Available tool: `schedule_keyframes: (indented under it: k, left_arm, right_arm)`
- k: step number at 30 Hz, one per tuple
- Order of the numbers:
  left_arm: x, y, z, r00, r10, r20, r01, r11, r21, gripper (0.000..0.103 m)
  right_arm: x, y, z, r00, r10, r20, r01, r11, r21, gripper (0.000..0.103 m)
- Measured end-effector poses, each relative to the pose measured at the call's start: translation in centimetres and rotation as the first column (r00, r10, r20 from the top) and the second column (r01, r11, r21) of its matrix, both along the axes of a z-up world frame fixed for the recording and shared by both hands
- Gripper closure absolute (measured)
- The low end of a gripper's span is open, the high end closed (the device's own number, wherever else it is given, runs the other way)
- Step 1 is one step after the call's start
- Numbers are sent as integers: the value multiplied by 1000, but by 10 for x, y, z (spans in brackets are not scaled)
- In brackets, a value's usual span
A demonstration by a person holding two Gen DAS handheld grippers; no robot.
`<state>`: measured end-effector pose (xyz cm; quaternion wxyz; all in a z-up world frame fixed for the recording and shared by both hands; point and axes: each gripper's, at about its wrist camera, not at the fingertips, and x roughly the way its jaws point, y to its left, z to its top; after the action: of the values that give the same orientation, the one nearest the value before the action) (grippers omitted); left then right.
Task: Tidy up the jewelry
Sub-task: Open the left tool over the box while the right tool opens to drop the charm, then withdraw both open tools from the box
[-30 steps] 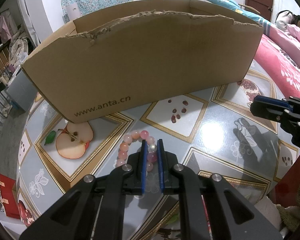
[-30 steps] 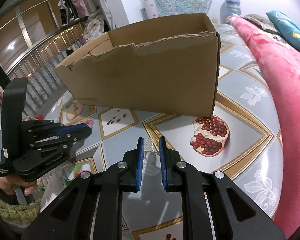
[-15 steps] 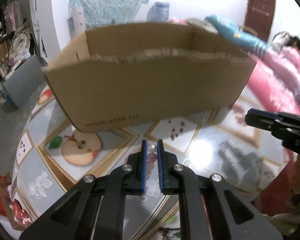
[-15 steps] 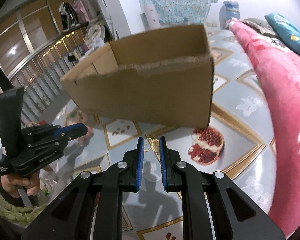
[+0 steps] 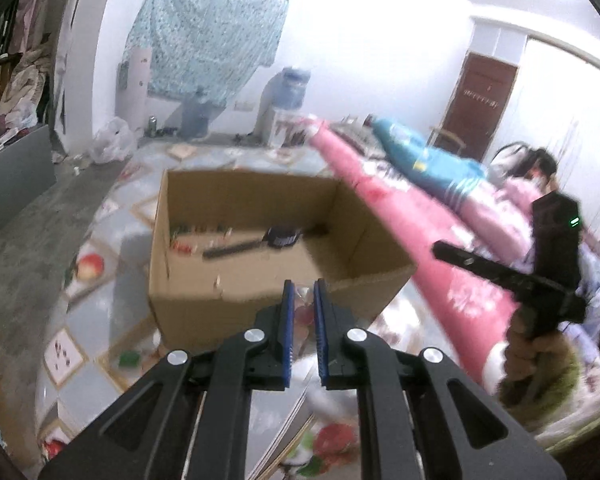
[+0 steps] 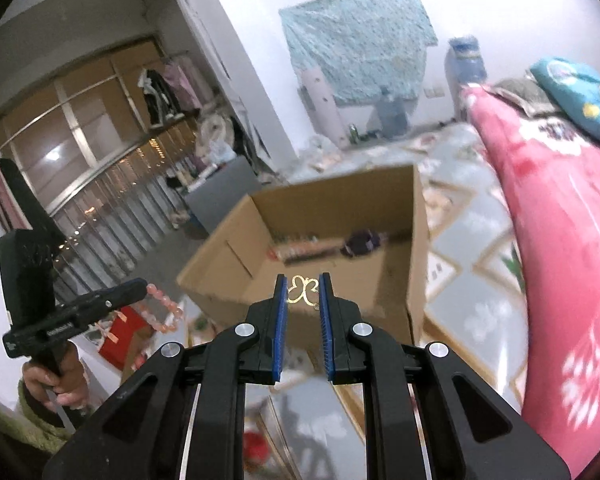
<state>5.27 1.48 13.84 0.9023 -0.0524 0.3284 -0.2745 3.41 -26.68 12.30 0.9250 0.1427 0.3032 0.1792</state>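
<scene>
My left gripper (image 5: 301,292) is shut on a pink bead bracelet (image 6: 165,309), which hangs from its tip in the right wrist view (image 6: 140,286); between the pads the beads (image 5: 301,314) show only as a blur. My right gripper (image 6: 303,290) is shut on a thin gold wire ornament (image 6: 303,290). Both are raised in front of the near wall of an open cardboard box (image 5: 260,308), also in the right wrist view (image 6: 236,276). The right gripper shows at the right of the left wrist view (image 5: 438,249).
Inside the box lie a dark comb-like piece (image 5: 236,249), a dark purple item (image 6: 362,242) and several small things. The box stands on a table with a fruit-print cover (image 5: 66,354). A pink quilt (image 6: 560,240) lies to the right. A red gift box (image 6: 122,336) lies below left.
Both grippers have risen from the table with their items, from low in front of the box to above its rim, so its inside now shows. The bracelet has left the table.
</scene>
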Motion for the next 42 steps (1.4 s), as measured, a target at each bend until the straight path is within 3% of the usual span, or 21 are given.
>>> schedule_keyframes:
  k: [5, 8, 14, 23, 25, 27, 33, 38, 42]
  left_arm:
    - [41, -14, 15, 999, -35, -17, 35, 999, 13, 94]
    - [82, -24, 3, 992, -50, -115, 54, 998, 30, 94]
    - [138, -48, -33, 969, -48, -241, 78, 990, 114, 94]
    - [169, -73, -73, 941, -32, -337, 108, 971, 211, 93]
    - [170, -72, -76, 939, -24, -344, 102, 973, 209, 86]
    - [170, -69, -76, 939, -11, -344, 86, 975, 204, 79]
    - [165, -58, -59, 957, 5, -289, 50, 982, 183, 77]
    - [146, -35, -27, 982, 44, -182, -15, 987, 158, 59]
    - [131, -9, -6, 988, 112, -104, -95, 984, 150, 45]
  right_arm:
    - [56, 8, 6, 995, 88, -47, -89, 996, -22, 90]
    - [88, 12, -3, 984, 116, -134, -125, 990, -60, 90]
    - [146, 27, -33, 928, 163, -336, -217, 967, -132, 90]
    - [169, 44, -58, 893, 161, -421, -277, 933, -231, 85]
    - [167, 40, -56, 893, 162, -419, -272, 937, -219, 83]
    - [165, 37, -54, 896, 161, -415, -263, 943, -204, 83]
    - [158, 19, -37, 922, 144, -359, -210, 966, -152, 82]
    - [141, -7, -12, 956, 96, -276, -127, 987, -94, 79]
    - [126, -29, 1, 972, 39, -234, -52, 997, -49, 76]
